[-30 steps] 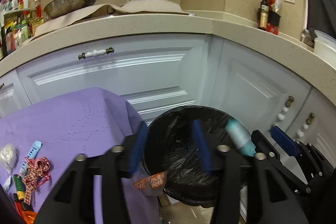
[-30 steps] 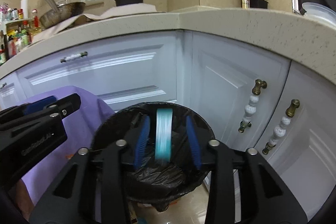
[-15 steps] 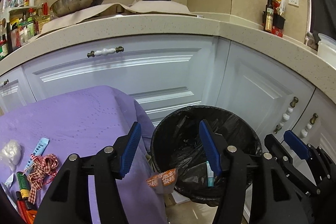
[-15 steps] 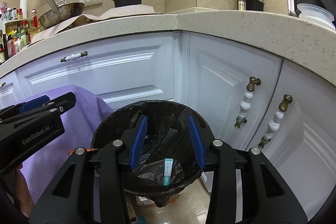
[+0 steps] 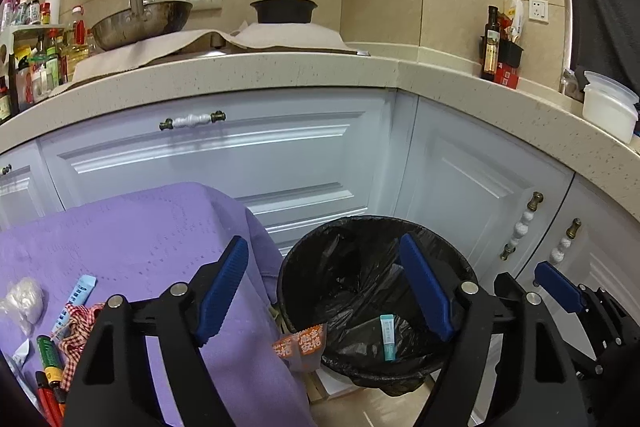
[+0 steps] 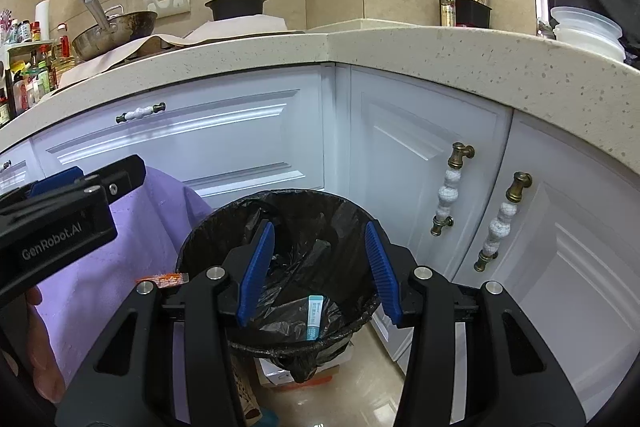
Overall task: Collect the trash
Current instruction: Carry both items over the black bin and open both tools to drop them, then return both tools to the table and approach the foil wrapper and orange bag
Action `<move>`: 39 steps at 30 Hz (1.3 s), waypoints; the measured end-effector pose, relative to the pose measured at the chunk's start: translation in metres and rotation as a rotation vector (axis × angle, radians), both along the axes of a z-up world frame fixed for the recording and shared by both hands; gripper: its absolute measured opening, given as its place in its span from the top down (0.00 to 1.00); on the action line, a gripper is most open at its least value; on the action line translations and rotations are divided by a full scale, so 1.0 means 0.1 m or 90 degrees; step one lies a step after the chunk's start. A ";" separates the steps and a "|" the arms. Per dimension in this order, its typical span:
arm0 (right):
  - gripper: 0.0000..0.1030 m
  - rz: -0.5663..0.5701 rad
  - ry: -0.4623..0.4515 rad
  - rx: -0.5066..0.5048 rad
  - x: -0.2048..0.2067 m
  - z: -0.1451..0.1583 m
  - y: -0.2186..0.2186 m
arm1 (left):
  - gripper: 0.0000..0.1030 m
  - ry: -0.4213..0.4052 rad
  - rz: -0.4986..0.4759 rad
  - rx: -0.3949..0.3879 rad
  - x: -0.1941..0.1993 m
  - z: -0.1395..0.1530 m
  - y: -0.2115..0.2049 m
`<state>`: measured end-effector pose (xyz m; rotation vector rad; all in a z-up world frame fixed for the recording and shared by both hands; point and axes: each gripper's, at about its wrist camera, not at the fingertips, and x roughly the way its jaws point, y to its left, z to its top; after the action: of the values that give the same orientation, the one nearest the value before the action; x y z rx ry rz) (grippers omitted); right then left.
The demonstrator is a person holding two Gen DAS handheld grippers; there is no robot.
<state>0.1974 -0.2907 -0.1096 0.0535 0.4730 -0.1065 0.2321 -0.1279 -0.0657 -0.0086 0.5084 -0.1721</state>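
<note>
Lying in the bin point(image 5: 460, 267), a teal packet point(image 5: 387, 337) is binned; both the left gripper point(image 5: 326, 293) and right gripper point(image 6: 318, 273) have just been opening and stand released, empty. Wrappers point(image 5: 82, 293) on the purple-covered bench point(image 5: 140, 235) remain.

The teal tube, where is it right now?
In both wrist views, the teal tube lies inside the black-lined trash bin, beside the purple-covered table.

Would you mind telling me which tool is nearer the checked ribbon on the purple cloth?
Left. The left tool hangs beside the checked ribbon; the right tool is over the bin.
</note>
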 end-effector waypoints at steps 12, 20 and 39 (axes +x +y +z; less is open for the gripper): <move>0.53 0.004 -0.017 0.016 -0.37 0.19 0.09 | 0.26 -0.006 0.035 -0.005 -0.37 0.18 0.38; 0.52 0.064 -0.015 0.029 -0.68 0.24 0.50 | 0.26 0.016 0.098 -0.013 -0.81 0.16 1.00; 0.46 0.299 0.012 0.008 -1.45 0.14 2.14 | 0.26 -0.004 0.261 0.029 -1.96 0.05 2.32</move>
<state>0.0525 -0.0771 -0.0961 -0.0475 0.4937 0.3563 0.0364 0.1040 -0.0607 -0.0670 0.4948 0.2409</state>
